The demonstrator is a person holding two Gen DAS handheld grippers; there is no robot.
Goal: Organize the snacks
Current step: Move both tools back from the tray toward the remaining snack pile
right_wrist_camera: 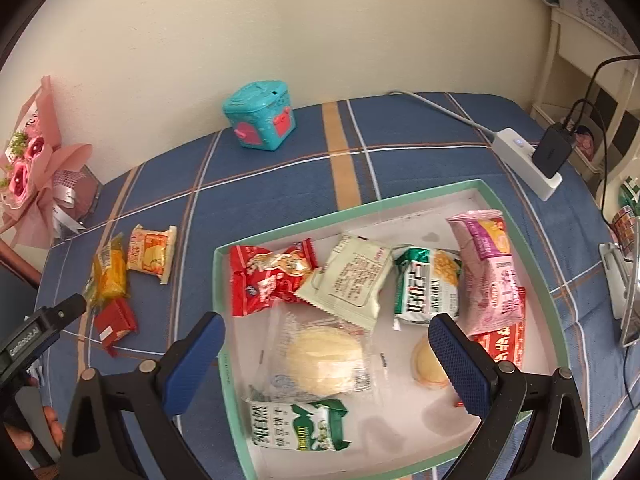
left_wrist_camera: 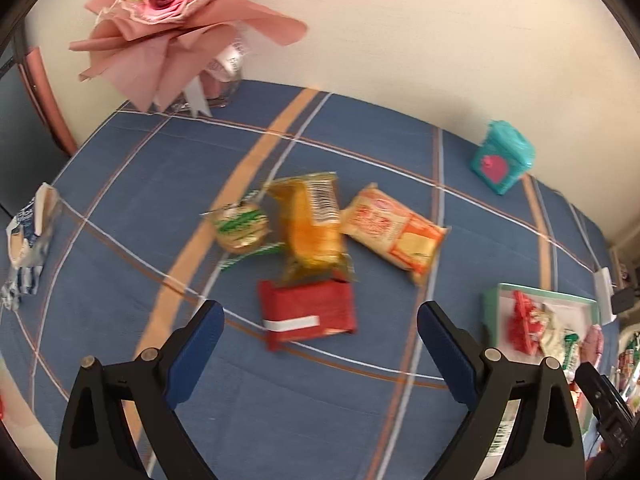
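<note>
In the left wrist view my left gripper (left_wrist_camera: 320, 320) is open and empty, just short of a red snack packet (left_wrist_camera: 306, 314) on the blue plaid cloth. Behind it lie a yellow packet (left_wrist_camera: 314, 228), an orange-white packet (left_wrist_camera: 394, 232) and a round green-striped cake (left_wrist_camera: 242, 226). In the right wrist view my right gripper (right_wrist_camera: 326, 340) is open and empty above a green-rimmed white tray (right_wrist_camera: 516, 228). The tray holds several snacks, among them a clear-wrapped round bun (right_wrist_camera: 324, 354), a red packet (right_wrist_camera: 272, 276) and a pink packet (right_wrist_camera: 490, 264). The tray also shows in the left wrist view (left_wrist_camera: 490, 308).
A pink flower bouquet (left_wrist_camera: 176, 12) stands at the back left. A teal box (right_wrist_camera: 262, 116) sits near the wall. A white power strip (right_wrist_camera: 528, 162) with a black charger lies at the right. A blue-white wrapper (left_wrist_camera: 28, 232) lies at the left edge.
</note>
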